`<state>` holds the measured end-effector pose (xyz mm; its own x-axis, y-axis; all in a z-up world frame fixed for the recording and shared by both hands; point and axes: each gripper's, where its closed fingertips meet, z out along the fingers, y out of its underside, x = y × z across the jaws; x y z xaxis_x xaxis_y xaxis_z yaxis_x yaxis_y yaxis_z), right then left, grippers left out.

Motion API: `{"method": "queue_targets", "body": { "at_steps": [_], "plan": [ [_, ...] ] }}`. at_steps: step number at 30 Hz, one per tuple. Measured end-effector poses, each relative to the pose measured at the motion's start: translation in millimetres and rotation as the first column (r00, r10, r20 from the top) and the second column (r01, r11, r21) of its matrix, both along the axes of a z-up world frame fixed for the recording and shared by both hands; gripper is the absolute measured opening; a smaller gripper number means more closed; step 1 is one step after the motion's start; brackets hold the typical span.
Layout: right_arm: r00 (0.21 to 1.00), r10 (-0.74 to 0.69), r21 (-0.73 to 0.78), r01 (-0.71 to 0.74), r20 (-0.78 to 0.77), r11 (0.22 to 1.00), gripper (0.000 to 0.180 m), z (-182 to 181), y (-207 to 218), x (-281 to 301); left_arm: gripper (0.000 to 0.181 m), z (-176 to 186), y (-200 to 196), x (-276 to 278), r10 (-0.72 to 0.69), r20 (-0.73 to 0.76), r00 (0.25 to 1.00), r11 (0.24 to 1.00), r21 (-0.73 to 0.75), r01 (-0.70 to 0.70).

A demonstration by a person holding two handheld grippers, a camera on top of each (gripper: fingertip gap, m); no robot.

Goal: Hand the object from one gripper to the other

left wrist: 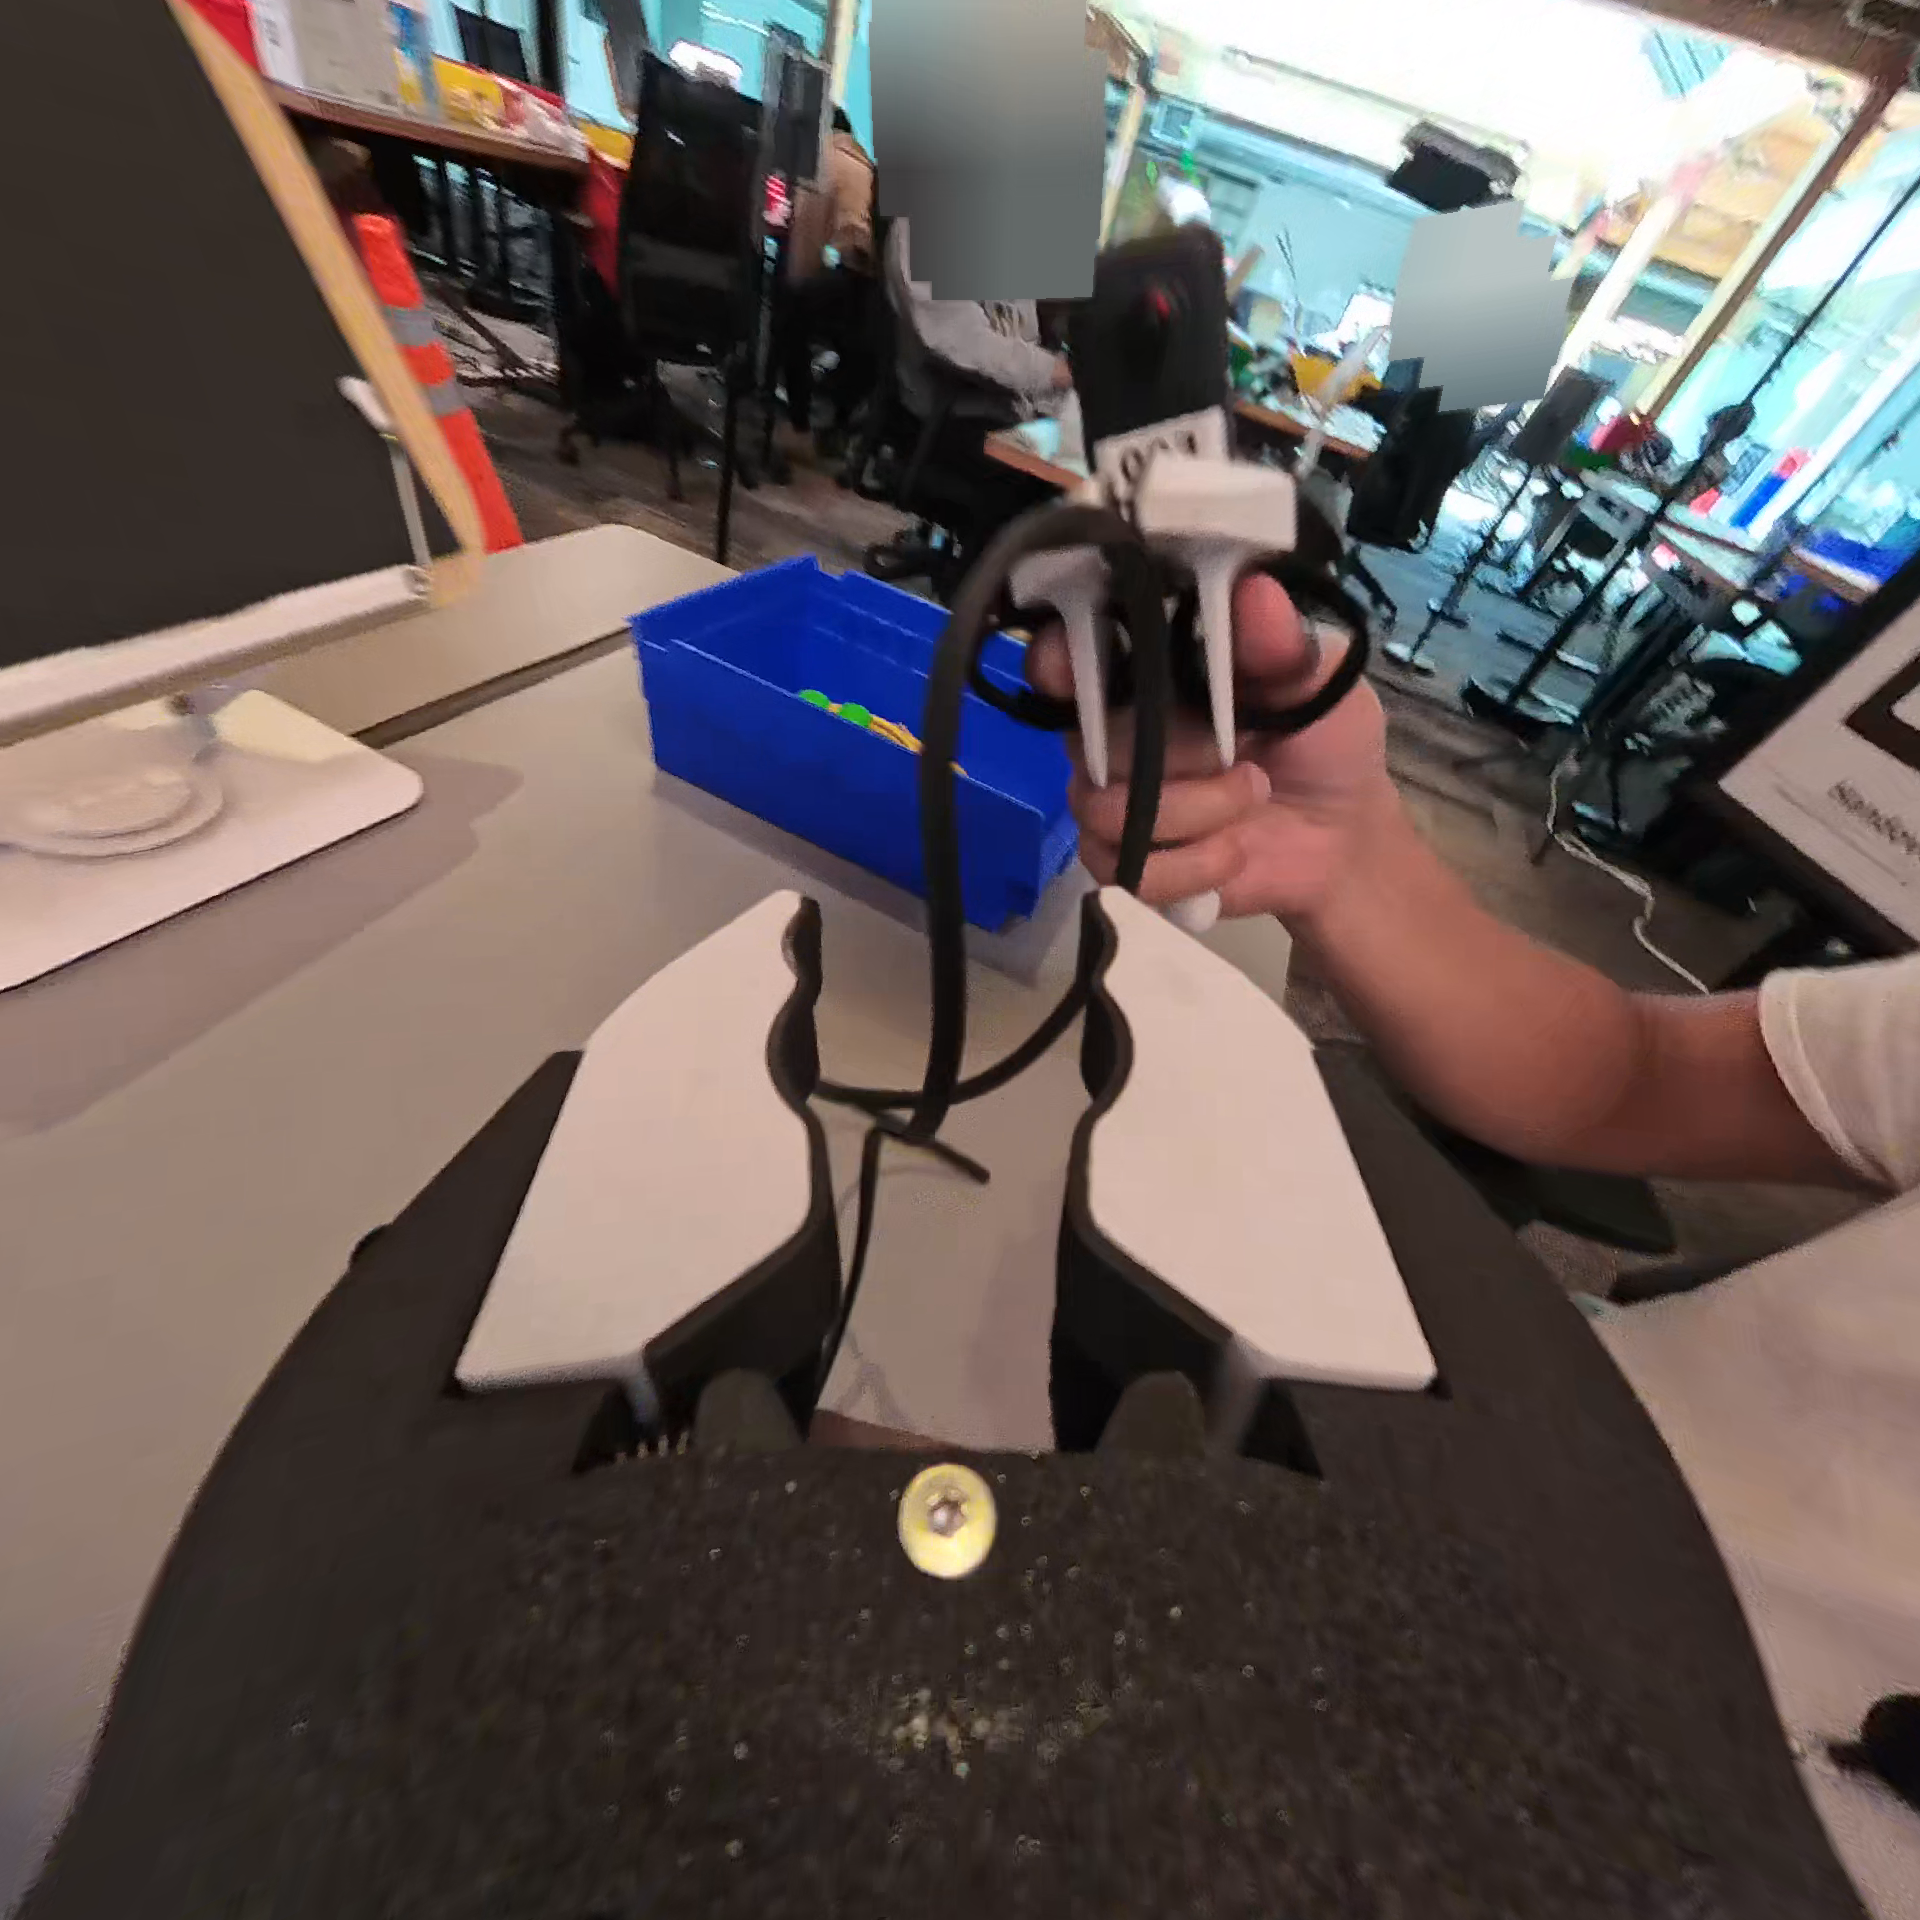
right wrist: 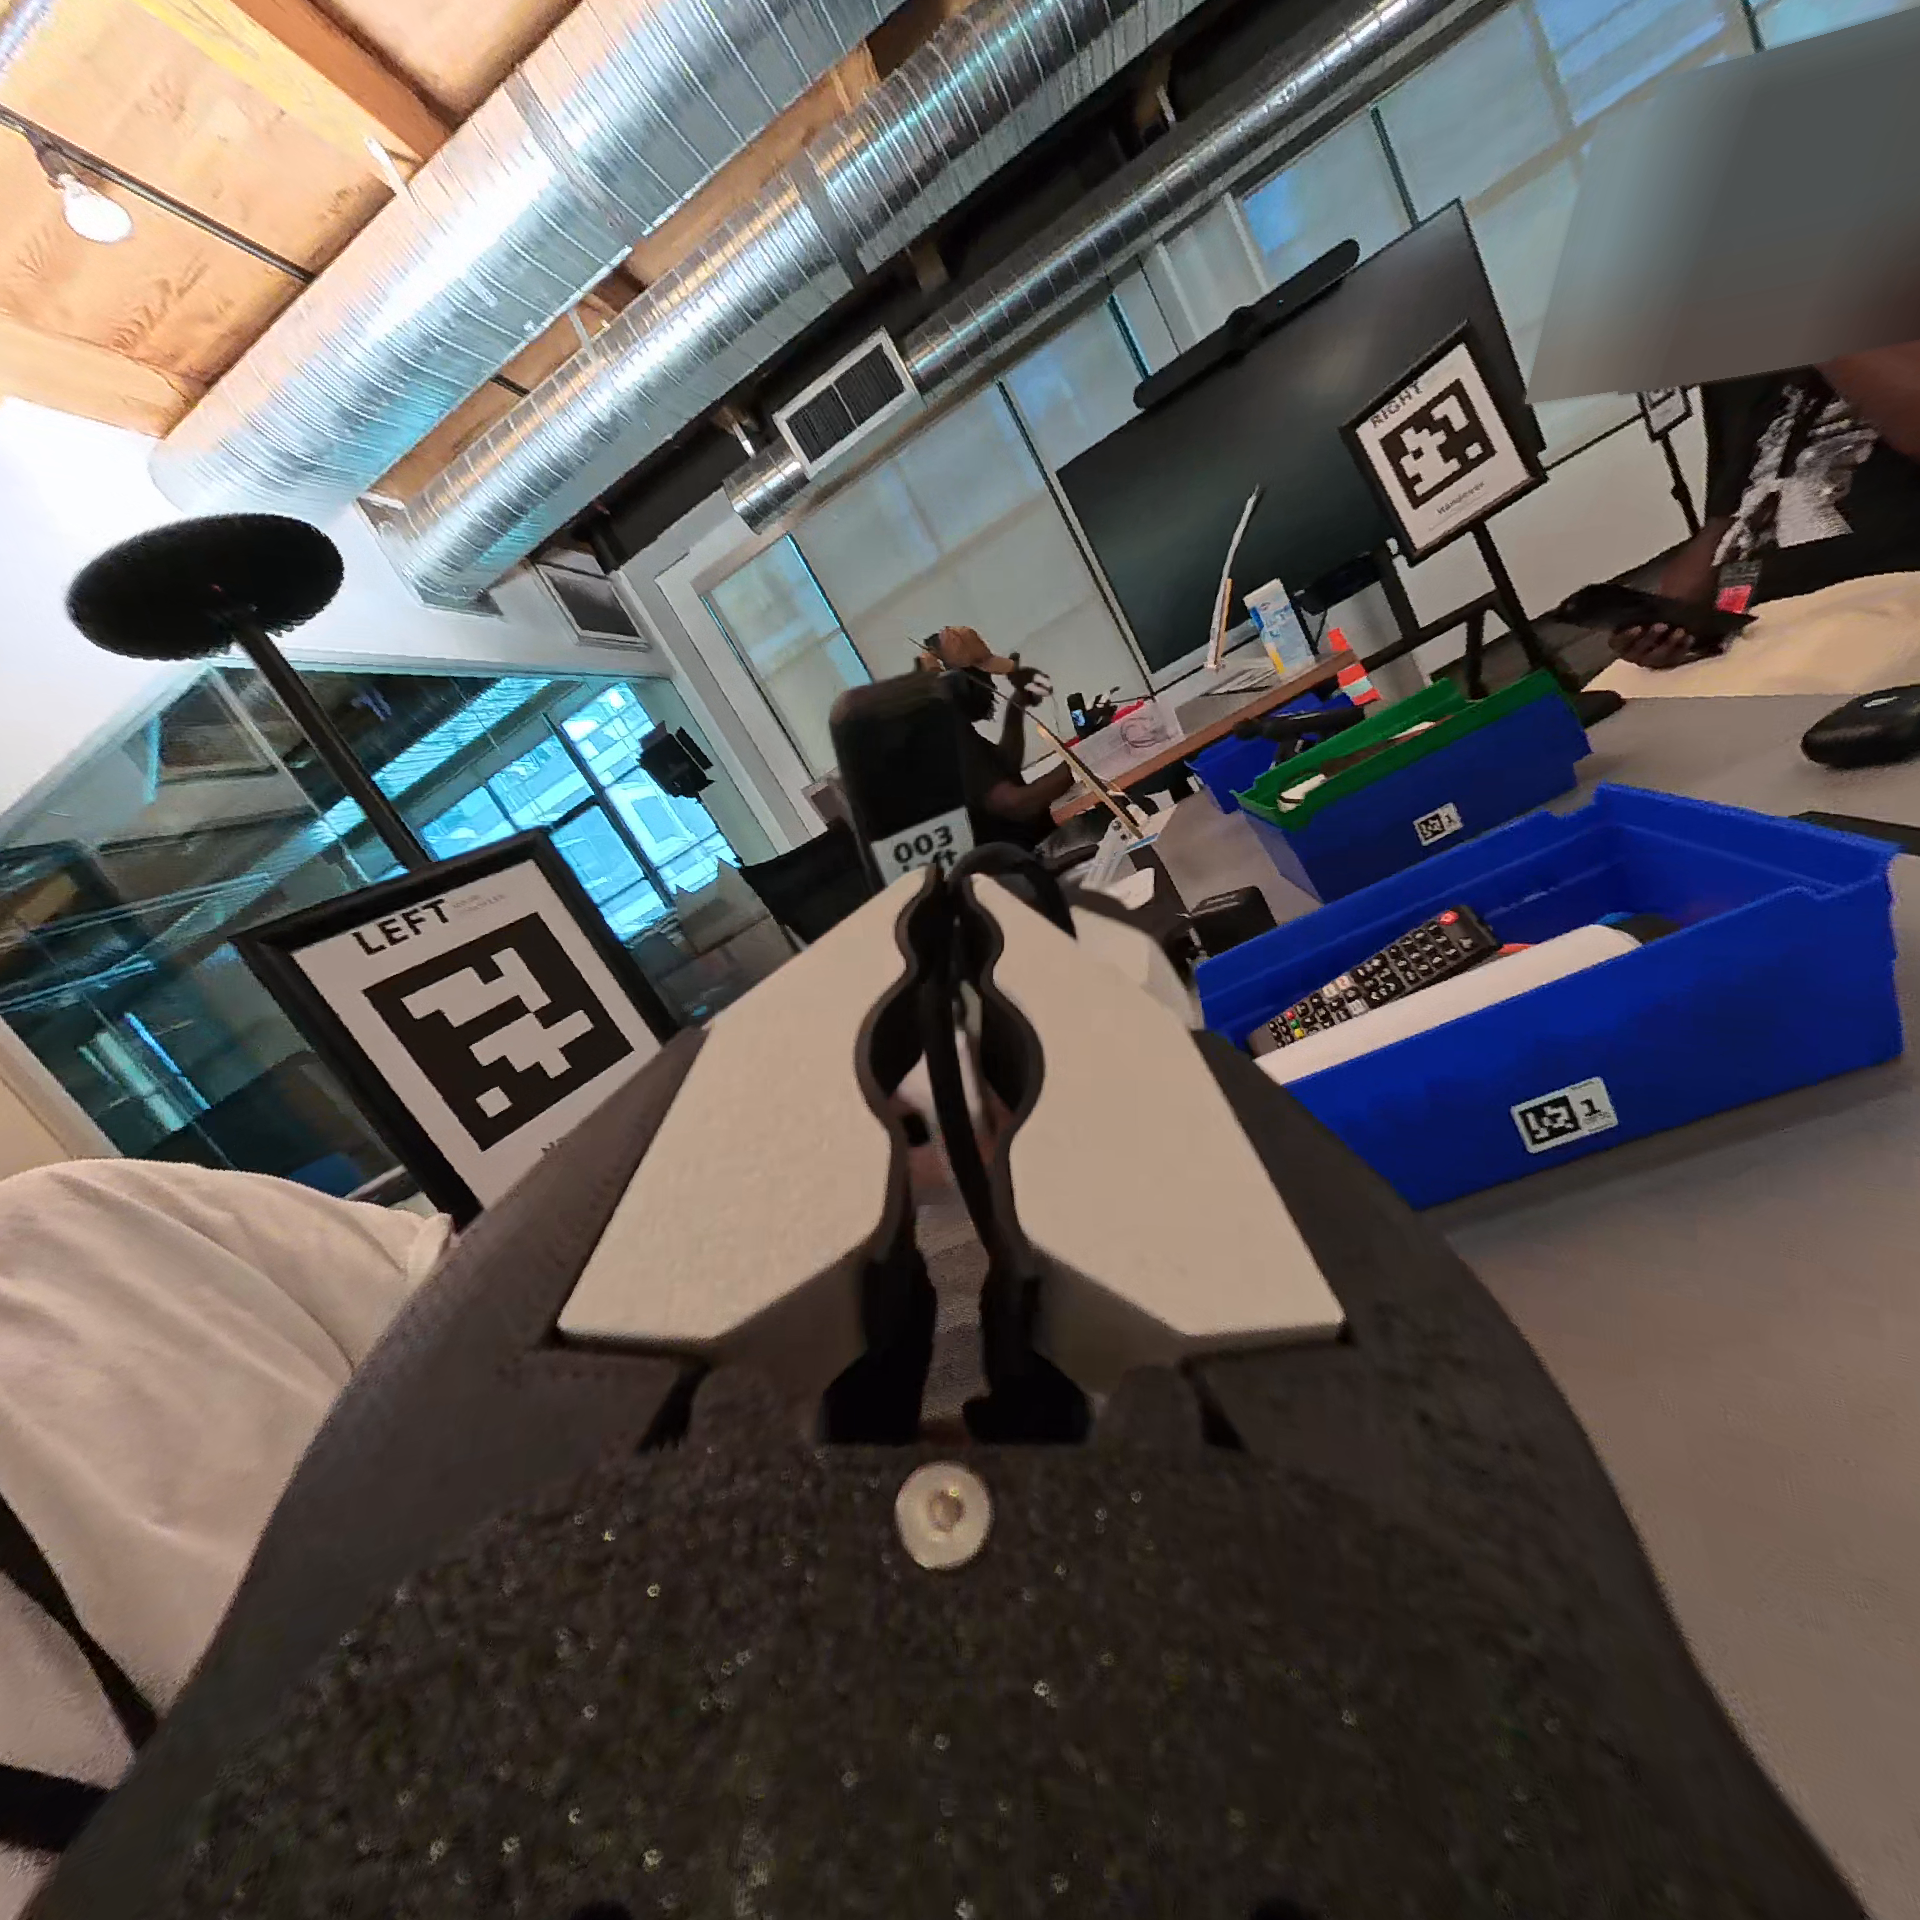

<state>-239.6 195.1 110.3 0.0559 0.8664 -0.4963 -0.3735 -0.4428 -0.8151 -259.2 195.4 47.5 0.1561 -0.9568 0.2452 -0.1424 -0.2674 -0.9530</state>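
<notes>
A black cord (left wrist: 940, 831) hangs in a long loop from my right gripper (left wrist: 1158, 764), which a hand holds up above the table with its fingers pointing down. The cord's lower end passes between the fingers of my left gripper (left wrist: 945, 914), which is open, and its loose ends lie over the grey table (left wrist: 260, 1195); I cannot tell if it touches the pads. In the right wrist view my right gripper (right wrist: 951, 894) is shut on the cord (right wrist: 951, 1049), which runs along the gap between its fingers. The left gripper's black body (right wrist: 899, 758) shows just beyond the right fingertips.
A blue bin (left wrist: 831, 748) with small green and yellow things stands on the table behind the cord. A monitor's foot (left wrist: 239, 769) stands at the left. In the right wrist view a blue bin (right wrist: 1621, 1049) holds a remote control (right wrist: 1371, 977), with more bins (right wrist: 1403, 800) behind. People sit at desks beyond. My hands' fingertips stand some 7 cm from each other.
</notes>
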Motion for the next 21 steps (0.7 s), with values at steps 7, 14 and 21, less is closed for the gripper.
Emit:
{"method": "queue_targets", "body": {
  "at_steps": [7,14,21],
  "plan": [
    [0.985,-0.152,0.076,0.145,0.085,0.986,0.000,12.1,1.4,10.0,0.056,4.1,4.9,12.7,0.139,-0.019,0.990,0.984,0.117,-0.136],
    [0.958,-0.255,0.120,0.241,0.129,0.963,0.000,20.5,5.3,24.5,0.043,55.8,-12.8,-4.6,0.228,0.134,0.964,0.951,0.182,-0.250],
    [0.963,-0.227,0.109,0.213,0.145,0.971,0.001,16.9,1.5,12.3,0.030,-17.6,-32.5,56.1,0.097,-0.080,0.992,0.994,0.052,-0.093]
  ]
}}
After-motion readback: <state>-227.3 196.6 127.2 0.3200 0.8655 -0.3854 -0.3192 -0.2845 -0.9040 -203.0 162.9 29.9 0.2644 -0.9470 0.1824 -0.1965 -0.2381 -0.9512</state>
